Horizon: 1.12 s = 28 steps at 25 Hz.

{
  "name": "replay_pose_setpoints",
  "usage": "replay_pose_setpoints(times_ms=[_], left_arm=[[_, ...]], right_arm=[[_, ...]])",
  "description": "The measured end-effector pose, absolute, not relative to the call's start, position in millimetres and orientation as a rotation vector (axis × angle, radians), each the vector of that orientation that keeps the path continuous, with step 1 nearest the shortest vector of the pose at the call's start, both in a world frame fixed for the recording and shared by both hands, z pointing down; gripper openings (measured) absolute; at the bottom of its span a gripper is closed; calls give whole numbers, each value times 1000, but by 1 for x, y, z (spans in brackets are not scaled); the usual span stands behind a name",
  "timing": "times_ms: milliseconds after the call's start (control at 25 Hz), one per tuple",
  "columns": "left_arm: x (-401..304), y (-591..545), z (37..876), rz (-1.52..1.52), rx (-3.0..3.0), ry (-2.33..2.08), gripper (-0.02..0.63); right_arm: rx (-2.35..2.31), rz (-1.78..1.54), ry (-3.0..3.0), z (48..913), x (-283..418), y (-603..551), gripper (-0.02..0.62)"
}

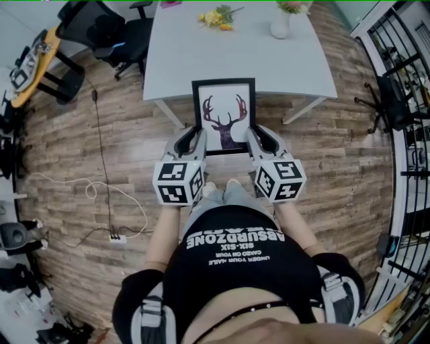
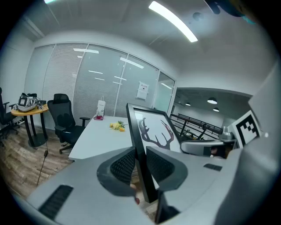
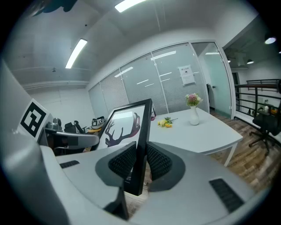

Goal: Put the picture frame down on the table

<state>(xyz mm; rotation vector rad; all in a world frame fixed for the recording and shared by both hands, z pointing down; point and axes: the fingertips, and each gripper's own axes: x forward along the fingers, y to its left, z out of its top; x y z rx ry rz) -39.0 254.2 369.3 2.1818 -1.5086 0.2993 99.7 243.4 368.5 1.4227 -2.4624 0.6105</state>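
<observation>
A black picture frame (image 1: 224, 115) with a dark red antler print is held in the air at the near edge of the white table (image 1: 201, 60), overlapping that edge in the head view. My left gripper (image 1: 197, 139) is shut on the frame's left side; in the left gripper view the frame edge (image 2: 139, 149) runs between the ribbed pads (image 2: 124, 165). My right gripper (image 1: 251, 136) is shut on the frame's right side, and the frame edge (image 3: 141, 145) sits between its pads (image 3: 159, 161). Both grippers point forward and slightly down.
On the table's far part lie yellow flowers (image 1: 216, 17) and a white vase (image 1: 280, 24) stands. Black office chairs (image 1: 111, 33) are at the table's left. A cable and power strip (image 1: 115, 236) lie on the wood floor. A black railing (image 1: 403, 74) runs along the right.
</observation>
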Motion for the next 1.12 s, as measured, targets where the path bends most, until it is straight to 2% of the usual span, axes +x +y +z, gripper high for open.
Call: replay_pose_setpoints(times_ms=[480,1120], left_arm=[[-40,239,376,277,2167,-1514,87],[13,178,387,262,2143,-1547,87]], right_arm=[[1430,650,-2484,379,100,231,91],[1417,633,-2473,389,153,169,92]])
